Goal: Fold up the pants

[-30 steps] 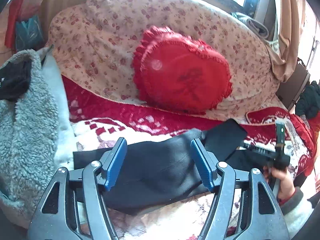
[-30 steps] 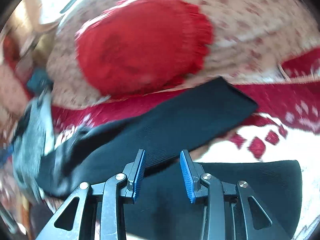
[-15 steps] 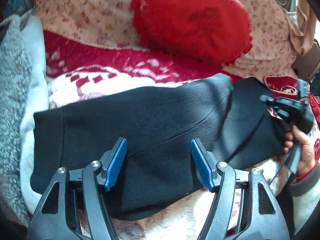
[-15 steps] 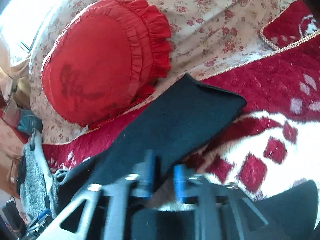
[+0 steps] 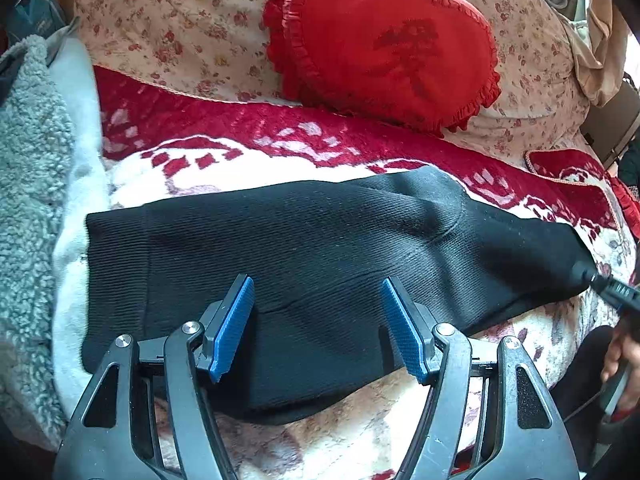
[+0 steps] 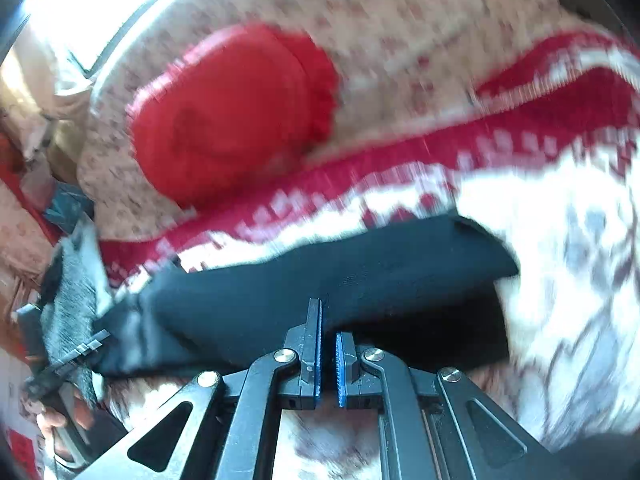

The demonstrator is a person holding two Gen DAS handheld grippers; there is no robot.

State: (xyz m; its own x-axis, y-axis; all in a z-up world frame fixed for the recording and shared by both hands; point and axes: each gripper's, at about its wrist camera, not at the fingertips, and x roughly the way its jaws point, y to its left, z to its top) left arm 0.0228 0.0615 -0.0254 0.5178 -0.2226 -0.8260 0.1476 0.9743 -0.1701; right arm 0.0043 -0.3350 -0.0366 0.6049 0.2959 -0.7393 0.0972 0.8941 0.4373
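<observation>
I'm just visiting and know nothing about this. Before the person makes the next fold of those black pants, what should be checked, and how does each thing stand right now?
1. Right tongs closed on the end of the pants: ok, the cloth draws to a point at their tip.
2. Left tongs open: ok.
3. Left tongs touching the pants: cannot tell; they hang over the waist half.
4. Pants lying flat on the blanket: ok, apart from one slight crease.
5. Red heart pillow clear of the pants: ok, it sits apart behind them.
</observation>
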